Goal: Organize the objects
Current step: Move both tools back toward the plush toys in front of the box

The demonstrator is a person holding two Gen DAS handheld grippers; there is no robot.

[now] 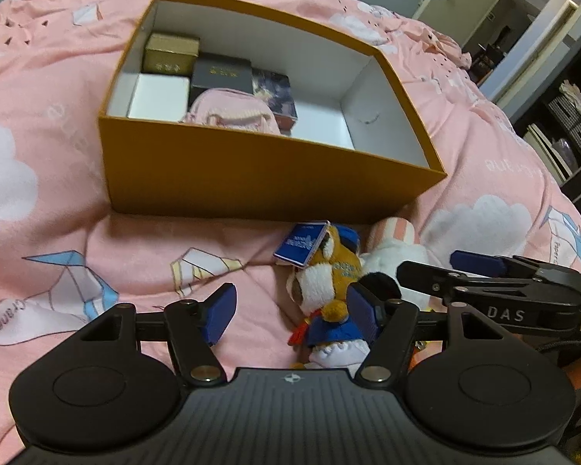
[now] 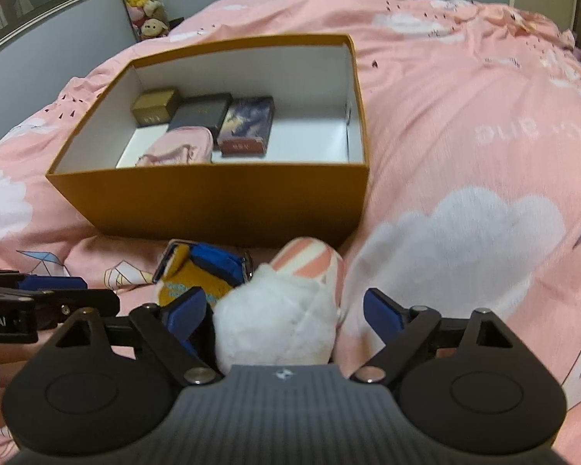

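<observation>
The left tongs [image 1: 290, 312] stand wide open with the tiger plush [image 1: 329, 286] between the pads, its body touching the right pad, nothing gripped. The right tongs [image 2: 286, 314] are also spread wide around the white plush [image 2: 279, 325], which lies against the left pad. The orange box [image 1: 251, 182] sits just ahead of both. The two toys touch, and the tongs crowd each other, so closing either may snag the neighbouring toy or knock the other tongs; soft fur may slip.
</observation>
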